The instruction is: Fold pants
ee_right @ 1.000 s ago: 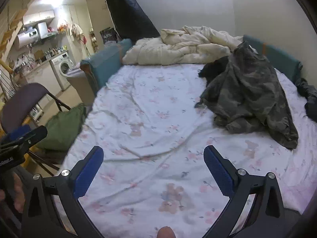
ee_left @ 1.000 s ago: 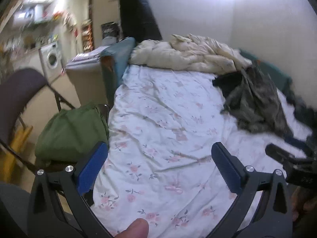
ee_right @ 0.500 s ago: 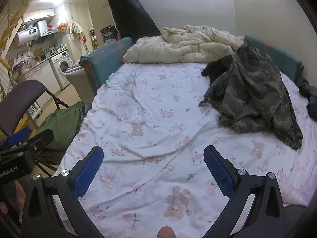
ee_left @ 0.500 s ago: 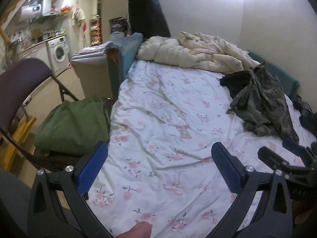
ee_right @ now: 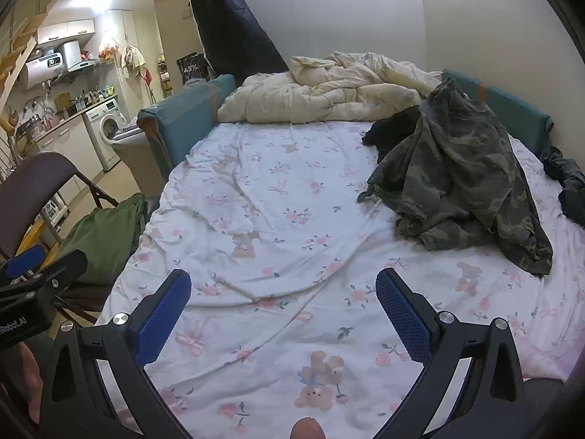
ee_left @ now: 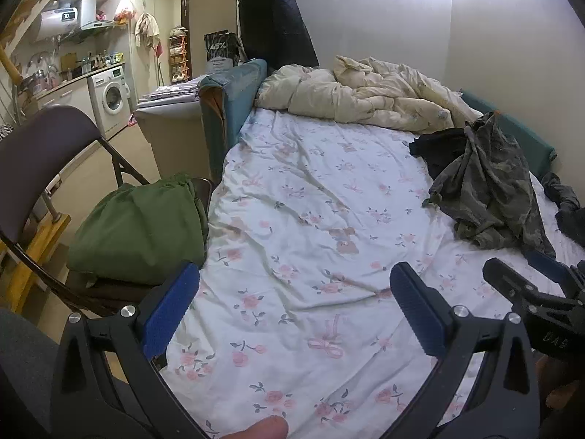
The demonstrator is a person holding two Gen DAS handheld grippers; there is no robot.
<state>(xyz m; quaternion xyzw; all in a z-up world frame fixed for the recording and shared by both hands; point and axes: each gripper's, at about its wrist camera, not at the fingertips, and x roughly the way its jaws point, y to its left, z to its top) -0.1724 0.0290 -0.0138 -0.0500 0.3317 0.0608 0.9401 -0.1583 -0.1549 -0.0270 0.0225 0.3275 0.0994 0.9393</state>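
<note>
- Since the earlier frames, both views had swung a little so that more of the kitchen corner showed at the left, and the camouflage pants [ee_left: 490, 186] sat nearer in the right wrist view.
- Left wrist view: the left claw [ee_left: 294, 311] hung released, its blue pads wide apart over the flowered bed sheet [ee_left: 292, 219], grasping nothing. The pants lay crumpled at the far right of the bed, well apart from the claw, partly over a black garment [ee_left: 438, 148] whose shape was hard to make out. The right claw [ee_left: 526, 285] was cut off by the right edge, so its fingers were only partly seen. A green bag [ee_left: 139, 230] sat on a folding chair [ee_left: 40, 153] beside the bed.
- Right wrist view: the right claw [ee_right: 283, 314] was likewise released and empty above the sheet. The pants [ee_right: 460, 179] lay heaped ahead to the right, their legs and waist impossible to tell apart. A dark garment [ee_right: 566, 186] was cut off at the right edge. A cream duvet [ee_right: 329, 95] was bunched at the far end.
</note>
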